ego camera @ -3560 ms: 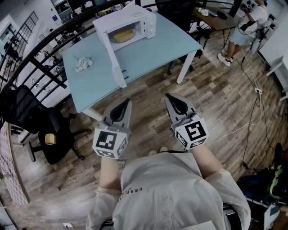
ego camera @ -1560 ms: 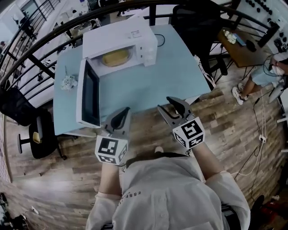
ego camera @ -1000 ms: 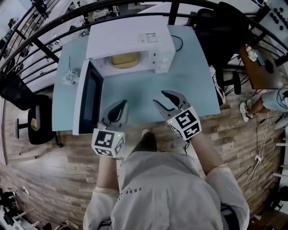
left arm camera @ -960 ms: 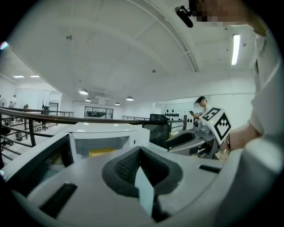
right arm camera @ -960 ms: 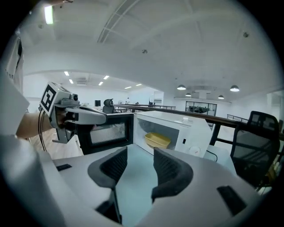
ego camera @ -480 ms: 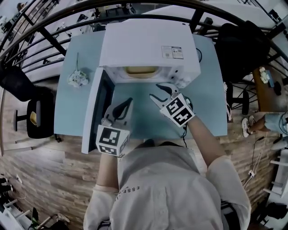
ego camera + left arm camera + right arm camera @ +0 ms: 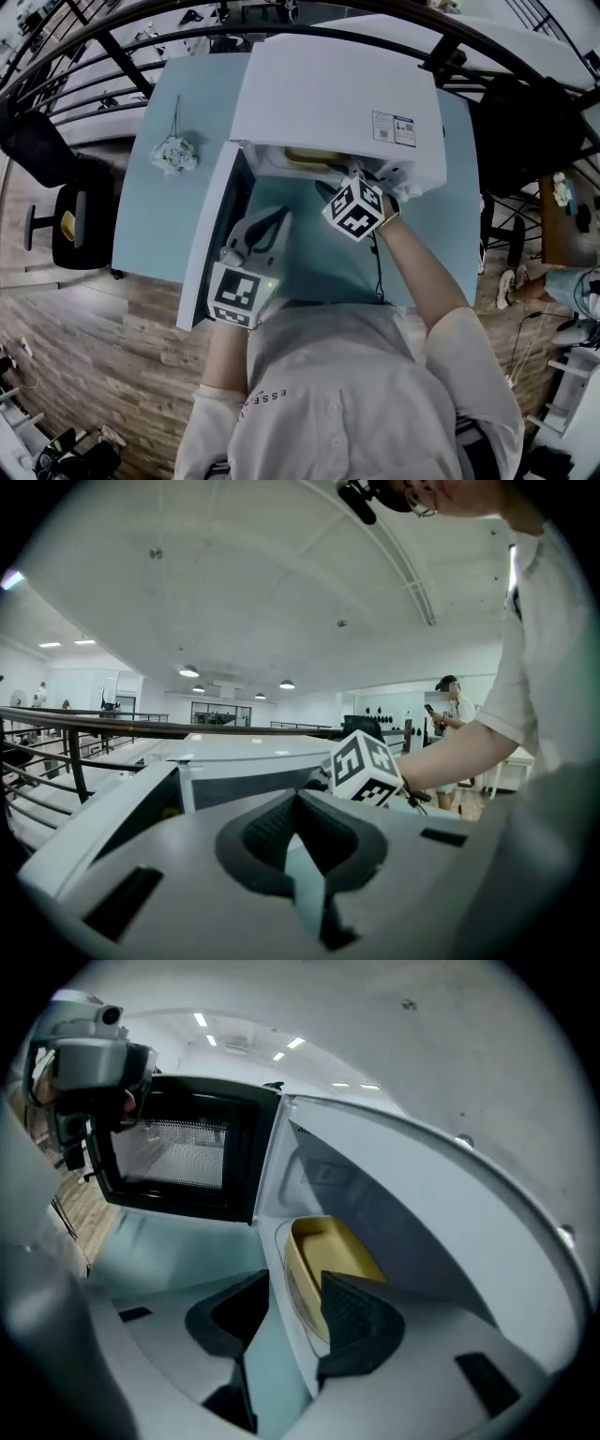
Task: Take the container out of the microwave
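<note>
My right tongs (image 7: 295, 1281) gape empty at the microwave (image 7: 333, 94) mouth; from above, its roof hides most of the container (image 7: 337, 1246). My left tongs (image 7: 298, 803) sit closed, empty.

Left gripper (image 7: 265, 228) near torso, jaws together; right arm stretched forward, right gripper (image 7: 295, 1290) jaws apart.

container (image 7: 330, 1252): mustard-yellow shallow oblong tray, rounded corners, open side up.
container pose: flat and level, long side running into the cavity as you look in.
container location: inside the microwave (image 7: 337, 89), on the glass turntable (image 7: 279, 1274), close to the front opening. From your head view only its front edge shows under the roof.
microwave: white box, upright on the pale blue table (image 7: 155, 220).
door (image 7: 212, 234): swung wide open to your left, dark window panel.
</note>
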{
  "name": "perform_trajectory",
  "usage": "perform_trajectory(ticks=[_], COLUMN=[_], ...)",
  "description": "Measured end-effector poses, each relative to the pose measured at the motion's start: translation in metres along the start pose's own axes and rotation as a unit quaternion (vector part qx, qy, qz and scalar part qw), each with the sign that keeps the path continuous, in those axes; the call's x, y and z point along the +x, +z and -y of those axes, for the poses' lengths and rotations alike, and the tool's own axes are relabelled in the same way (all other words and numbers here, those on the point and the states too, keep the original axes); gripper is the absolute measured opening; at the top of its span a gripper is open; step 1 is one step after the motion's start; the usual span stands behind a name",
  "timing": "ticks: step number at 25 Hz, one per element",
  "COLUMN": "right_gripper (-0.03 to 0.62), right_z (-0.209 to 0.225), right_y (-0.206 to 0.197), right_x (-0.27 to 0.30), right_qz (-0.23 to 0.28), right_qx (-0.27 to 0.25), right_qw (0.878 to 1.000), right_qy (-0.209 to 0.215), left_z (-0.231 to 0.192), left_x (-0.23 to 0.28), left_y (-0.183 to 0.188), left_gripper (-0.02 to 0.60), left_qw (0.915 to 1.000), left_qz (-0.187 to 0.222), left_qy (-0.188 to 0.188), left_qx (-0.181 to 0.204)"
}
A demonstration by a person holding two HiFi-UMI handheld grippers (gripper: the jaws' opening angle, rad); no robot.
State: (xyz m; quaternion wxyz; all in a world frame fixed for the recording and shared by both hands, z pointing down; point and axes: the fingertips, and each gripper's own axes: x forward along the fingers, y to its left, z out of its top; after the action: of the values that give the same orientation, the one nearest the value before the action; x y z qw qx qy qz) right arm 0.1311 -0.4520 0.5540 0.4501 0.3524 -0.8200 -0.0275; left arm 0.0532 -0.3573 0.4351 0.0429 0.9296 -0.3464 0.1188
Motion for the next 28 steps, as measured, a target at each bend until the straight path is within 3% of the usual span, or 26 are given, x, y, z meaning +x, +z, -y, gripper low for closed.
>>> perform_trajectory(ticks=[8,13,17,28], right_gripper=[0.183,0.082,0.054,0.029], right_z=[0.012,0.019,0.020,0.002], right_y=[-0.025,-0.027,-0.028,-0.016], right_x=[0.035,0.042,0.044,0.013], right_qz=[-0.047,-0.062,-0.072,-0.027], right_qx=[-0.013,-0.050,-0.084,-0.052], right_qw=[0.999,0.997,0.994,0.998], right_qy=[0.012,-0.005,-0.011,0.011], left_z=[0.001,0.000,0.001,0.007], left_x=[0.004,0.003,0.001,-0.016], left_y=[-0.009,-0.012,-0.012,-0.004], left_gripper=[-0.006,-0.006,-0.006,-0.006], left_qw=[0.9999,0.9998,0.9999,0.9998], left_qz=[-0.009,-0.015,-0.013,0.010], left_qy=[-0.005,0.000,0.001,0.010], left_qx=[-0.004,-0.009,-0.006,-0.013])
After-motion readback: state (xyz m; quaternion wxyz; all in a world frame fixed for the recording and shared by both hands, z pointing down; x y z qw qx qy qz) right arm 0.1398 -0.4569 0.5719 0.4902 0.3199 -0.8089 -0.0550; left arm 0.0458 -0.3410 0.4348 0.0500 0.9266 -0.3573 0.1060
